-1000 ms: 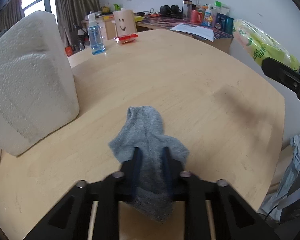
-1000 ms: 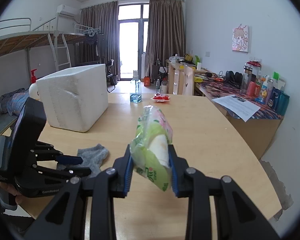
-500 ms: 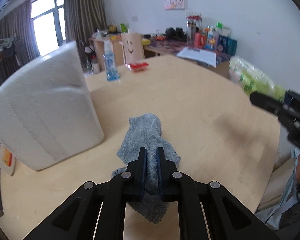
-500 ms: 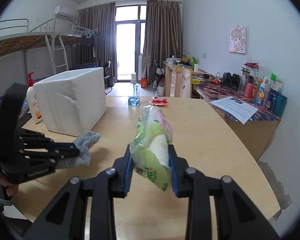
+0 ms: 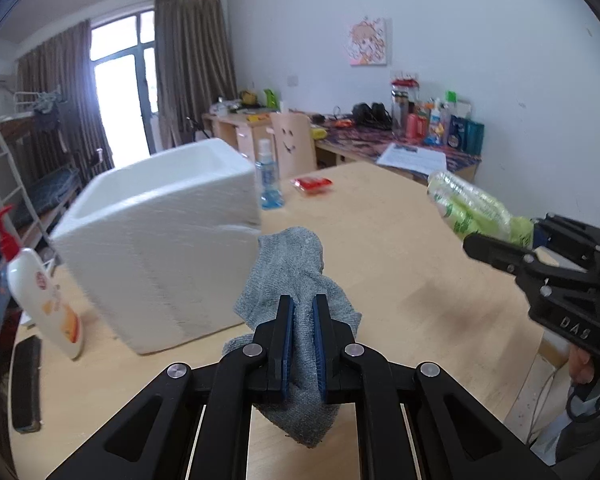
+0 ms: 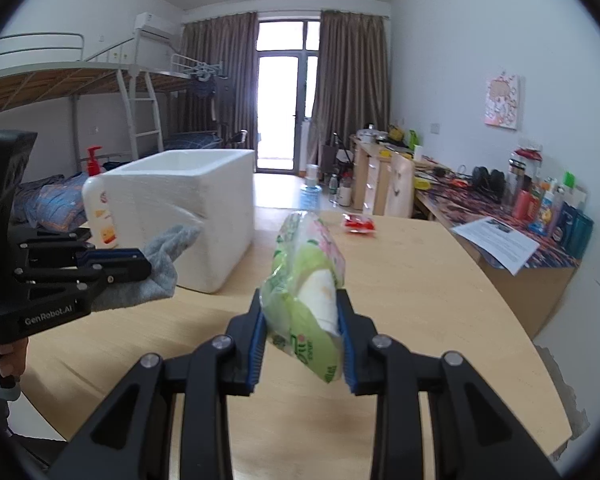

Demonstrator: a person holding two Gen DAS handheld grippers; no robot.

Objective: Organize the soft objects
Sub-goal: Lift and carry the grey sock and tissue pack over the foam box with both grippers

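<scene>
My left gripper (image 5: 303,304) is shut on a grey sock (image 5: 290,264) and holds it in the air above the wooden table (image 5: 400,264). The sock hangs limp just right of the white foam box (image 5: 160,236). My right gripper (image 6: 302,300) is shut on a green tissue pack (image 6: 306,276), also held above the table. In the right wrist view the left gripper (image 6: 140,262) with the sock (image 6: 164,264) is at the left, close to the foam box (image 6: 188,208). In the left wrist view the right gripper (image 5: 496,252) and tissue pack (image 5: 468,204) are at the right.
A lotion pump bottle (image 5: 40,292) and a dark flat object (image 5: 26,384) lie left of the box. A blue bottle (image 5: 269,180) and a red packet (image 5: 312,185) stand at the table's far side. A cluttered desk (image 6: 512,208) runs along the right wall.
My left gripper closed on the grey sock and lifted it off the table toward the foam box. My right gripper kept its hold on the tissue pack and rose slightly.
</scene>
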